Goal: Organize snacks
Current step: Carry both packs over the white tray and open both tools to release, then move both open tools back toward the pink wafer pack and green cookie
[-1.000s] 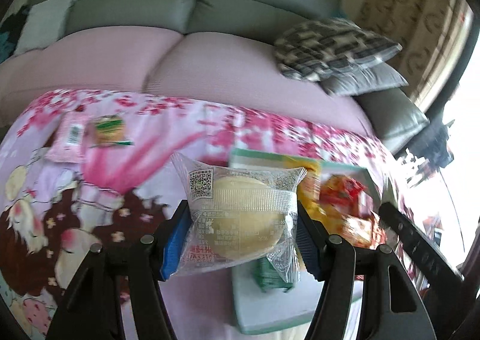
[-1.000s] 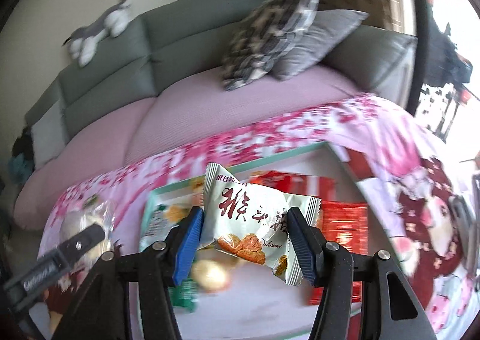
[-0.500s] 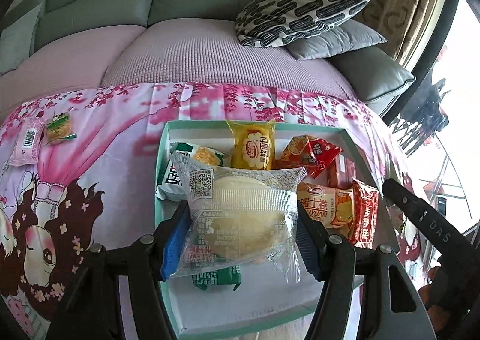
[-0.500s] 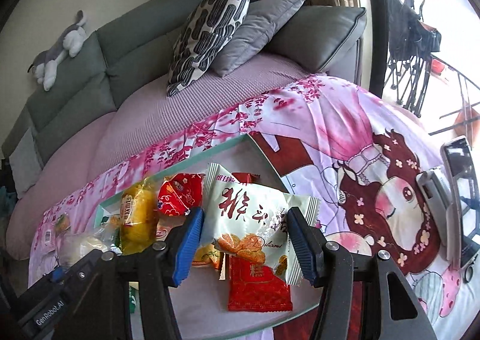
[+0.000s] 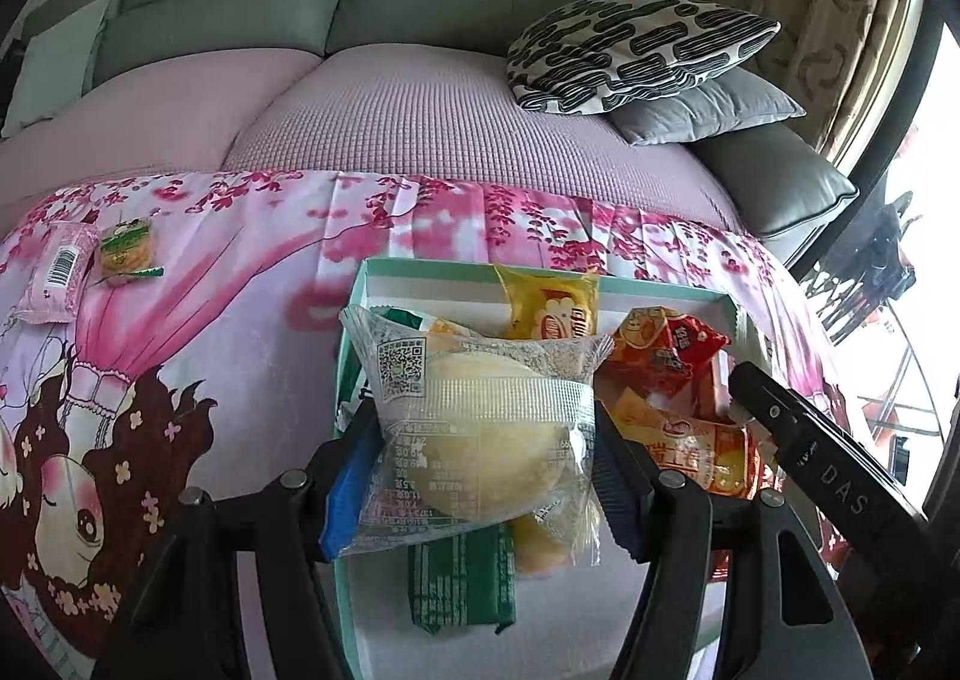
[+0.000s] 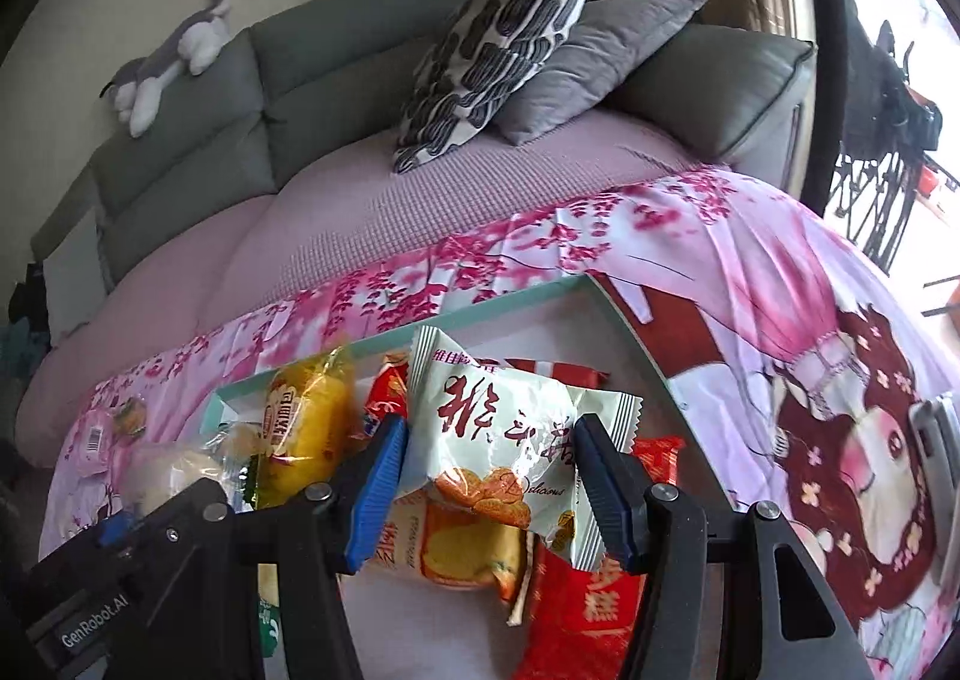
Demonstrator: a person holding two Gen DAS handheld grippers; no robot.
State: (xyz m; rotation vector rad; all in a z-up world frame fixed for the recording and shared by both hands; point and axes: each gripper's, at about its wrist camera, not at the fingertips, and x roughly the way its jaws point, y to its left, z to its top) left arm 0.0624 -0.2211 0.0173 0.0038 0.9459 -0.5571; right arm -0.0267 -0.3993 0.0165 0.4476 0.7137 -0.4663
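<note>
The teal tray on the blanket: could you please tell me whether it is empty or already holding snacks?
Holding snacks. The teal tray already contains several packets, including a yellow one, a red one and a green one.

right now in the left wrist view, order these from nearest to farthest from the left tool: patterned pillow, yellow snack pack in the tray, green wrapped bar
1. Green wrapped bar, in the tray just below the left tool.
2. Yellow snack pack, at the tray's far side.
3. Patterned pillow, on the sofa, upper right.

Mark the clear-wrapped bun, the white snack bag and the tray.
clear-wrapped bun (image 5: 480, 440), left wrist view, on the bun
white snack bag (image 6: 504, 434), right wrist view, printed front
tray (image 6: 624, 332), right wrist view, right rim
</note>
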